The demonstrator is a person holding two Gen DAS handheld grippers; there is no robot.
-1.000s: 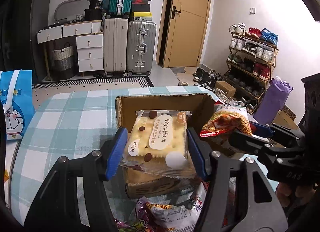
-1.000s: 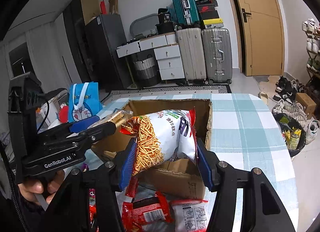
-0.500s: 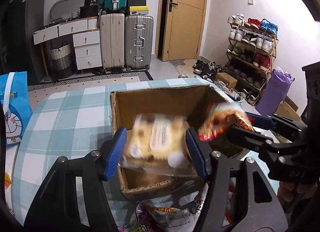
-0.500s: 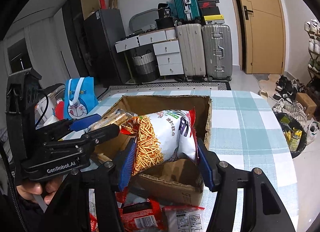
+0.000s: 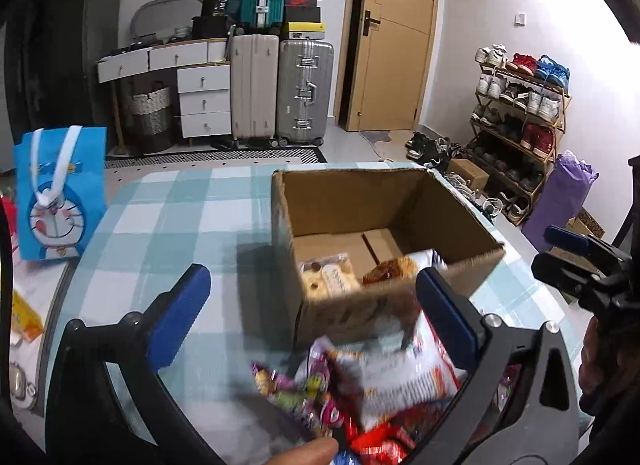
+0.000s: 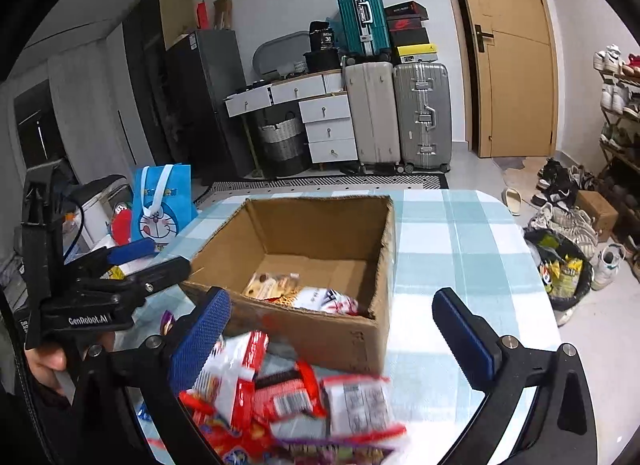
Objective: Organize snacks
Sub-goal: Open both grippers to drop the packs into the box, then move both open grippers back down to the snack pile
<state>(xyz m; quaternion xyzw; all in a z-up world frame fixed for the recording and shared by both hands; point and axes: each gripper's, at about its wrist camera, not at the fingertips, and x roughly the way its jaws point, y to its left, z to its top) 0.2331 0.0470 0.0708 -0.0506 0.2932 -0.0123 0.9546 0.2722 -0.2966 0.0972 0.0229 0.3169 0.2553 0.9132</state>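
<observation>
On my left wrist camera, the left gripper [image 5: 316,317] has its jaws spread wide with nothing between the blue pads [image 5: 178,319]. It is held above the near edge of the table [image 5: 168,221], which carries a teal-and-white check cloth. On my right wrist camera, the right gripper [image 6: 340,333] is likewise fully spread and holds nothing.

The cardboard box [image 5: 384,205] stands open on the table, directly ahead of both grippers. Two snacks lie on its floor against the near wall: a cracker packet [image 6: 272,284] with brown dots to the left, and touching it on the right a chip bag [image 6: 326,300] printed white and red.

A loose pile of snack packets [image 6: 288,393] lies on the table just in front of the box (motion blur prevents reading any labels). In the left view the pile [image 5: 372,385] sits below and between the pads.

A blue cartoon gift bag [image 5: 60,193] stands upright at the table's left edge, well apart from the box.
</observation>
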